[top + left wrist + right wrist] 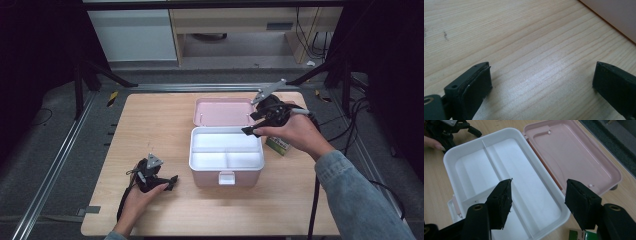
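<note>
Right tongs are hovering apart over an open pink box; left tongs, also apart, are resting on the tabletop. Dropping lower could be knocking the white tray askew.

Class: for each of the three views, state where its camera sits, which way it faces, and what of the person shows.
High view: above, looking down on the wooden table; both hands and forearms show.
Left gripper view: on the left gripper, facing bare wood; open jaws.
Right gripper view: on the right gripper, facing the white divided tray; open jaws.
Shared: open pink plastic box.
</note>
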`<state>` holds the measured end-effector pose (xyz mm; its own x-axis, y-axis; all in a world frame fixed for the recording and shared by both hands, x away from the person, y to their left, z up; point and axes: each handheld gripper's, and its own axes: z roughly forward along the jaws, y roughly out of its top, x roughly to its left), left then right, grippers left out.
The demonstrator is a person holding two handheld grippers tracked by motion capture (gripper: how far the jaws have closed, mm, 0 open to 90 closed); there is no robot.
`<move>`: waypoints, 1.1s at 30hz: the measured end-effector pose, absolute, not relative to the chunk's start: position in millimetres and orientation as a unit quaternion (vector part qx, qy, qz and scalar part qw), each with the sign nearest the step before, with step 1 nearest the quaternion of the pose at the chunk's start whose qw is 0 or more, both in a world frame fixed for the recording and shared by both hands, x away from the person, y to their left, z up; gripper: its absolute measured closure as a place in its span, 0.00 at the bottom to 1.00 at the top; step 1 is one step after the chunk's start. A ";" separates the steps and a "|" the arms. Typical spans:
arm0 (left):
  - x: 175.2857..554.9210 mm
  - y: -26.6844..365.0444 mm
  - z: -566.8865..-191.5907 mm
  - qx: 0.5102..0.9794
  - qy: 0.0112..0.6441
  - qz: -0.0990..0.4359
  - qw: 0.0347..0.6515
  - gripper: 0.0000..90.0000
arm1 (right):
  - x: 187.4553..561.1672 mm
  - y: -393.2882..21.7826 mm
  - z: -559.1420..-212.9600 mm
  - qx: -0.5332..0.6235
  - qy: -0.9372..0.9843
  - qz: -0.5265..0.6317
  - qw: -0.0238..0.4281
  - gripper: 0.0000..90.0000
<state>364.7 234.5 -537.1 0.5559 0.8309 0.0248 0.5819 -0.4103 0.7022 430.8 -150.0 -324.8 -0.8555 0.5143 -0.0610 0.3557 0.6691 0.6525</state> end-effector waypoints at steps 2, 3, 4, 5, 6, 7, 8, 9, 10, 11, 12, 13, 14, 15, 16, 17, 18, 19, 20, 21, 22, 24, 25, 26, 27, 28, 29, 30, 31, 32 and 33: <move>368.2 235.4 -537.1 0.821 0.427 0.185 0.330 0.01 | 435.2 -140.9 -324.3 0.229 0.911 0.322 0.115 0.44; 369.4 235.8 -537.1 0.822 0.425 0.183 0.331 0.00 | 438.0 -135.7 -324.6 0.224 0.915 0.317 0.113 0.44; 371.0 236.4 -537.1 0.824 0.423 0.182 0.331 0.00 | 439.4 -132.8 -324.9 0.221 0.917 0.313 0.111 0.44; 372.3 236.6 -537.3 0.823 0.423 0.181 0.333 0.00 | 441.2 -129.0 -325.5 0.217 0.919 0.310 0.109 0.45; 373.3 237.3 -537.1 0.825 0.421 0.181 0.332 0.00 | 444.4 -122.1 -327.3 0.205 0.925 0.301 0.105 0.46; 373.7 237.6 -537.1 0.825 0.420 0.181 0.332 0.00 | 444.4 -122.1 -327.3 0.205 0.925 0.301 0.105 0.46; 373.7 237.5 -537.1 0.825 0.420 0.181 0.332 0.00 | 445.2 -118.8 -328.4 0.204 0.928 0.296 0.102 0.46; 373.4 237.2 -537.1 0.824 0.422 0.182 0.331 0.00 | 446.1 -116.6 -329.3 0.200 0.929 0.293 0.101 0.46; 373.3 237.2 -537.2 0.824 0.423 0.183 0.331 0.00 | 446.7 -113.0 -330.5 0.198 0.931 0.290 0.097 0.46; 373.3 237.2 -537.2 0.824 0.423 0.182 0.331 0.00 | 447.5 -109.9 -331.8 0.193 0.933 0.288 0.095 0.47; 373.3 237.2 -537.2 0.823 0.423 0.183 0.332 0.00 | 447.4 -107.9 -332.7 0.192 0.935 0.285 0.093 0.47; 373.2 237.1 -537.2 0.823 0.424 0.183 0.331 0.00 | 447.5 -105.2 -333.9 0.187 0.937 0.281 0.092 0.48; 373.0 236.8 -537.2 0.822 0.425 0.184 0.330 0.00 | 447.4 -102.6 -335.1 0.183 0.939 0.278 0.090 0.49; 372.9 236.7 -537.3 0.822 0.426 0.184 0.330 0.00 | 446.8 -99.8 -336.1 0.179 0.940 0.276 0.088 0.51; 372.8 236.7 -537.3 0.822 0.426 0.184 0.330 0.00 | 446.2 -97.1 -337.2 0.173 0.942 0.274 0.086 0.52; 372.9 236.7 -537.3 0.822 0.426 0.184 0.330 0.00 | 445.7 -94.6 -337.9 0.169 0.944 0.271 0.084 0.54; 372.8 236.7 -537.3 0.822 0.426 0.184 0.330 0.00 | 445.3 -92.2 -338.7 0.163 0.946 0.268 0.082 0.56; 372.8 236.7 -537.3 0.822 0.426 0.184 0.330 0.00 | 444.4 -88.1 -340.1 0.153 0.949 0.263 0.078 0.59; 372.9 236.7 -537.3 0.822 0.426 0.184 0.330 0.00 | 444.4 -88.1 -340.1 0.153 0.949 0.263 0.078 0.59; 372.9 236.7 -537.3 0.822 0.426 0.184 0.330 0.00 | 443.9 -86.0 -340.9 0.146 0.951 0.260 0.077 0.60; 372.9 236.7 -537.2 0.822 0.426 0.184 0.330 0.00 | 443.2 -83.7 -341.8 0.139 0.953 0.257 0.075 0.62; 372.9 236.7 -537.3 0.822 0.426 0.184 0.330 0.00 | 441.9 -80.4 -343.5 0.130 0.957 0.250 0.070 0.64; 372.9 236.7 -537.3 0.822 0.426 0.184 0.331 0.00 | 440.9 -78.4 -344.8 0.123 0.959 0.245 0.069 0.66; 372.9 236.7 -537.3 0.822 0.426 0.184 0.330 0.00 | 440.6 -77.7 -345.3 0.120 0.960 0.243 0.068 0.66; 372.9 236.7 -537.3 0.822 0.426 0.184 0.331 0.00 | 440.0 -76.1 -346.5 0.113 0.962 0.239 0.067 0.67; 372.9 236.7 -537.3 0.822 0.426 0.184 0.331 0.00 | 439.4 -74.7 -347.3 0.112 0.963 0.237 0.065 0.68; 372.9 236.7 -537.3 0.822 0.426 0.184 0.330 0.00 | 439.1 -73.3 -348.4 0.110 0.964 0.235 0.064 0.68; 372.9 236.8 -537.3 0.822 0.426 0.184 0.330 0.00 | 439.0 -71.9 -349.4 0.106 0.965 0.231 0.063 0.69; 372.9 236.7 -537.3 0.822 0.426 0.184 0.330 0.00 | 439.1 -70.3 -350.7 0.103 0.966 0.227 0.062 0.70; 372.9 236.7 -537.3 0.822 0.426 0.184 0.330 0.00 | 439.1 -68.6 -352.1 0.100 0.968 0.224 0.061 0.71; 372.9 236.7 -537.3 0.822 0.426 0.184 0.330 0.00 | 439.1 -66.7 -353.7 0.096 0.969 0.220 0.060 0.71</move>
<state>372.9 236.7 -537.3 0.5692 0.8219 0.0208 0.5787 -0.4185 0.7000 439.1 -66.7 -353.7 -0.9744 0.2118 -0.0750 0.1587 0.8849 0.4379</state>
